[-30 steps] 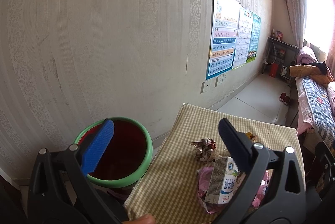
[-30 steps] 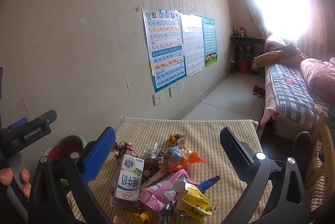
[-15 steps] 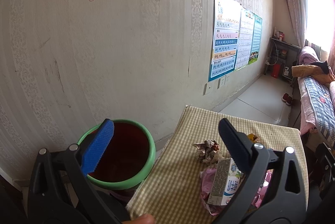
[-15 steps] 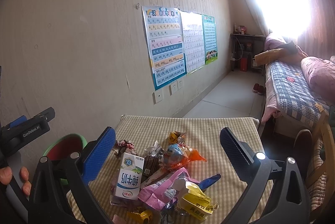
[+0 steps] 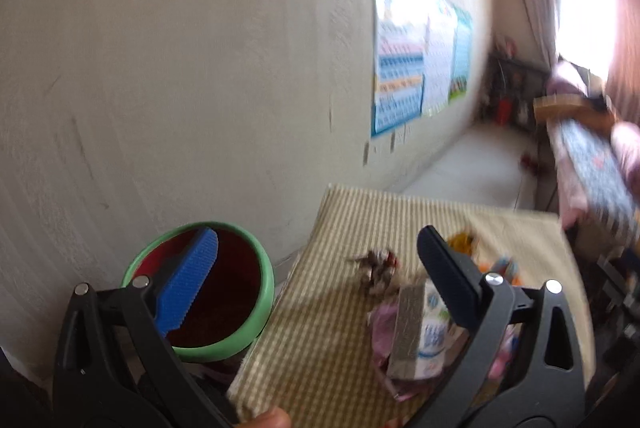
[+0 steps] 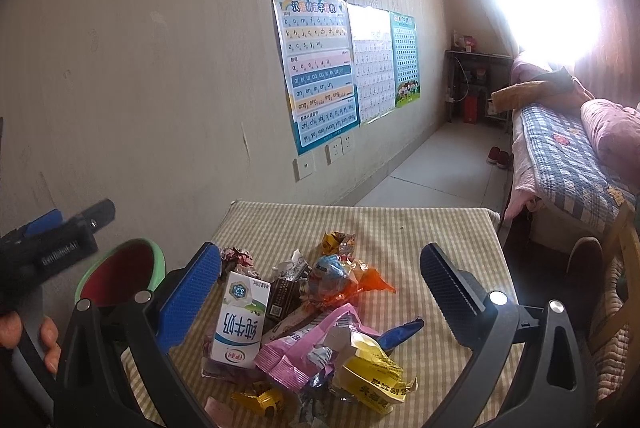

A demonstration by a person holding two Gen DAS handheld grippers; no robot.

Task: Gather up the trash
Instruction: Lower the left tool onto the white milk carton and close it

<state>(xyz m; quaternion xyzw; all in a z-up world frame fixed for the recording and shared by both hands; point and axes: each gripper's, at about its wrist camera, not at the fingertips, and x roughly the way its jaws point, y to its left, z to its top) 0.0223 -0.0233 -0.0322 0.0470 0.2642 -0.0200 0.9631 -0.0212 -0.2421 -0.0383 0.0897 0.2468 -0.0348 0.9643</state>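
Hovering above a counter (image 6: 420,228) draped in a checked cloth, the right gripper (image 6: 320,292) has its jaws spread wide and grips nothing; below it lies a heap of trash. A white milk carton (image 6: 240,320) lies at the left of the heap, touching a pink wrapper (image 6: 304,344), with a yellow wrapper (image 6: 372,372) at the near edge, an orange wrapper (image 6: 360,282) behind, a dark crumpled wrapper (image 6: 238,260) at the far left and a blue plastic piece (image 6: 400,334) to the right. A green-rimmed bin (image 6: 120,276) with a dark red inside stands just beside the counter's left edge, against the wall. The left gripper (image 5: 316,276), likewise spread and empty, hangs over the gap between the bin (image 5: 208,292) and the counter (image 5: 340,308); its view is blurred, though the milk carton (image 5: 420,336) shows behind its right finger. In the right wrist view the left gripper (image 6: 56,240) appears at the far left, held by a hand (image 6: 28,336). Alphabet posters (image 6: 320,71) hang on the wall, and a bed (image 6: 568,147) stands at the right.
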